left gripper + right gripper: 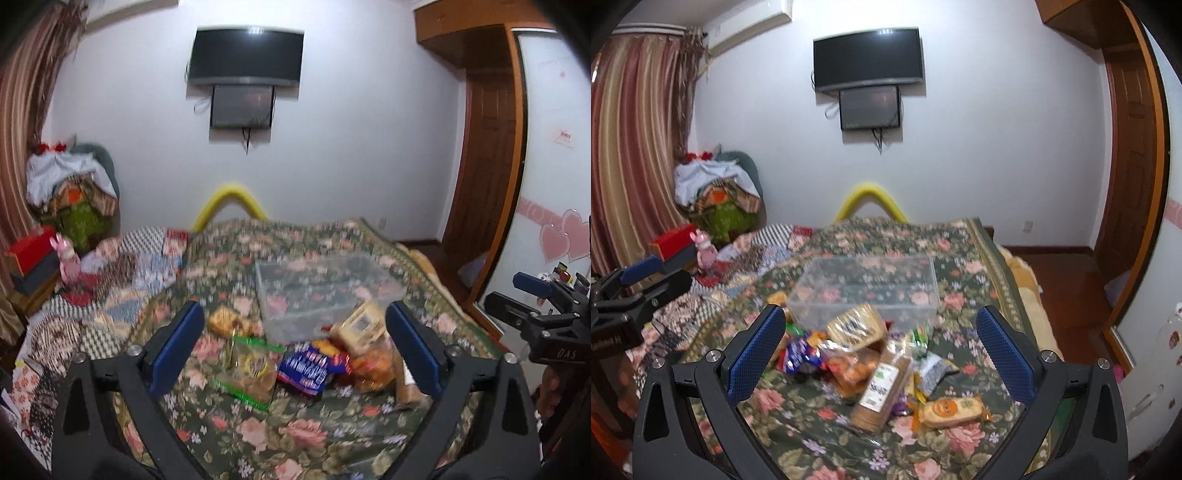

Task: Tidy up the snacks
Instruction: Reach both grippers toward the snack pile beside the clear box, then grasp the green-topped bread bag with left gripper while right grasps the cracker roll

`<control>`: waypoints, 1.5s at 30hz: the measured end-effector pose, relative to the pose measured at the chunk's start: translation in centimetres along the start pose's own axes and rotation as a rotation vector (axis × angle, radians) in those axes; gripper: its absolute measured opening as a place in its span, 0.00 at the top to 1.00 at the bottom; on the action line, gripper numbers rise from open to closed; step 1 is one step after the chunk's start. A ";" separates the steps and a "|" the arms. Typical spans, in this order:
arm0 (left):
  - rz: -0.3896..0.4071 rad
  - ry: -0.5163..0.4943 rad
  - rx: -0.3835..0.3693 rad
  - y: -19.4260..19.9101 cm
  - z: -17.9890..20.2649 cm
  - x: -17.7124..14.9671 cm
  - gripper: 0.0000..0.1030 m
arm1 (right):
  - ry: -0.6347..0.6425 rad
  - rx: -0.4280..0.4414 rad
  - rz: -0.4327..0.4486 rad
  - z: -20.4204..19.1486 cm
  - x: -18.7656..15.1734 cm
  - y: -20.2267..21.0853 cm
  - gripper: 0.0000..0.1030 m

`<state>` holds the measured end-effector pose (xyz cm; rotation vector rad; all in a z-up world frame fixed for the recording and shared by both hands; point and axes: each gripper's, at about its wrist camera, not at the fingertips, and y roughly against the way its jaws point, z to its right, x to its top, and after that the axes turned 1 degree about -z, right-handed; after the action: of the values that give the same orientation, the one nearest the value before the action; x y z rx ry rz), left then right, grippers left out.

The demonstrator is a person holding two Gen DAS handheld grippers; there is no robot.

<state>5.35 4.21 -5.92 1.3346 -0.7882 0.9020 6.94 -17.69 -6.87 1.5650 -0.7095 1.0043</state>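
Observation:
A heap of snack packets lies on the floral bedspread (280, 435) in front of an empty clear plastic bin (325, 288). In the left wrist view I see a clear bag with green edges (251, 369), a blue packet (306, 369) and an orange bag (373, 369). My left gripper (294, 306) hangs open above them, holding nothing. The right wrist view shows the bin (864, 288), a beige packet (855, 326), a cracker sleeve (881, 387) and a small yellow cake pack (949, 408). My right gripper (881, 311) is also open and empty over the heap.
A patchwork quilt (122, 266) covers the bed's left side. Beyond it are a red box (29, 247), a pink toy (68, 258) and a pile of clothes (74, 184). The bed's right edge drops to a wooden floor (1067, 273). A yellow arch (232, 199) stands at the far end.

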 end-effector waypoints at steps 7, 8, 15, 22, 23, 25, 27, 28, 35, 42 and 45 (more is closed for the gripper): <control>-0.159 0.093 0.016 -5.0 -3.5 -2.0 0.23 | -0.005 -0.012 -0.123 1.0 -1.4 -2.8 0.10; -0.182 0.100 0.021 -5.8 -3.9 -2.4 0.24 | -0.008 -0.010 -0.143 1.1 -1.8 -3.3 0.12; -0.307 0.056 0.064 -10.6 -5.0 -4.8 0.29 | -0.040 0.014 -0.261 1.9 -3.7 -6.7 0.26; -0.384 0.055 0.084 -14.2 -6.2 -6.6 0.29 | -0.090 0.066 -0.371 2.5 -5.0 -9.7 0.46; -0.396 0.057 0.082 -14.7 -6.4 -6.8 0.29 | -0.096 0.075 -0.383 2.5 -5.2 -10.0 0.48; -0.412 0.059 0.069 -15.4 -6.6 -7.2 0.29 | -0.105 0.083 -0.401 2.5 -5.4 -10.6 0.49; -0.423 0.051 0.064 -16.1 -6.6 -7.6 0.29 | -0.115 0.096 -0.419 2.4 -5.7 -11.1 0.49; -0.430 0.046 0.063 -16.4 -6.6 -7.7 0.29 | -0.117 0.100 -0.423 2.2 -5.8 -11.3 0.49; -0.449 0.017 0.050 -18.4 -6.3 -8.4 0.25 | -0.118 0.117 -0.467 1.6 -6.6 -12.9 0.49; -0.469 0.012 0.056 -20.3 -6.0 -8.9 0.21 | -0.115 0.110 -0.465 1.7 -6.6 -13.0 0.52; -0.470 0.032 0.035 -20.3 -6.2 -8.9 0.27 | -0.102 0.108 -0.456 1.5 -6.6 -13.0 0.60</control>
<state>19.16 9.25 -23.57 1.4513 -0.4056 0.5625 15.32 -16.64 -18.80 1.7780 -0.3422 0.6350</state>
